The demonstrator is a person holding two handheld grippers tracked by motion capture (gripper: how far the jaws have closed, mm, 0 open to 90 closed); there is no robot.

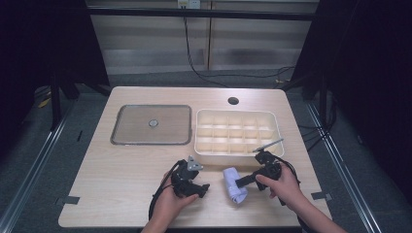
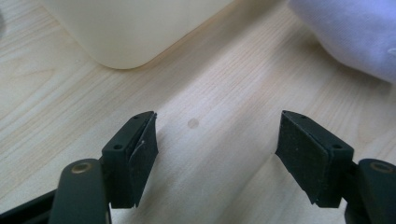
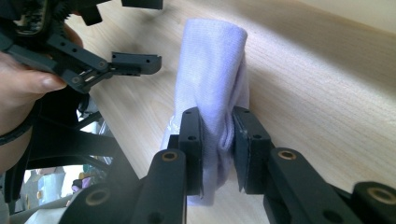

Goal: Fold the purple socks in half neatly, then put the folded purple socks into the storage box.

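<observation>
- A flat lidded tray (image 1: 150,124) lies at the bench's (image 1: 107,184) left.
- Left gripper (image 1: 200,189) hovers with jaws spread, nothing between them.
- The rolled white cloth (image 1: 234,185) lies just in front of the divided bin (image 1: 236,132); all compartments look empty, so stowing seems not yet done.
- Right gripper (image 1: 241,181) pinches the cloth.

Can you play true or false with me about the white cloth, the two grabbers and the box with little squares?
1. The right gripper pinches the rolled white cloth. True.
2. The left gripper holds the cloth too. False: its jaws stand open over bare table.
3. The divided tray is full of cloths. False: its compartments look empty.
4. A flat grey lid lies left of the tray. True.
</observation>
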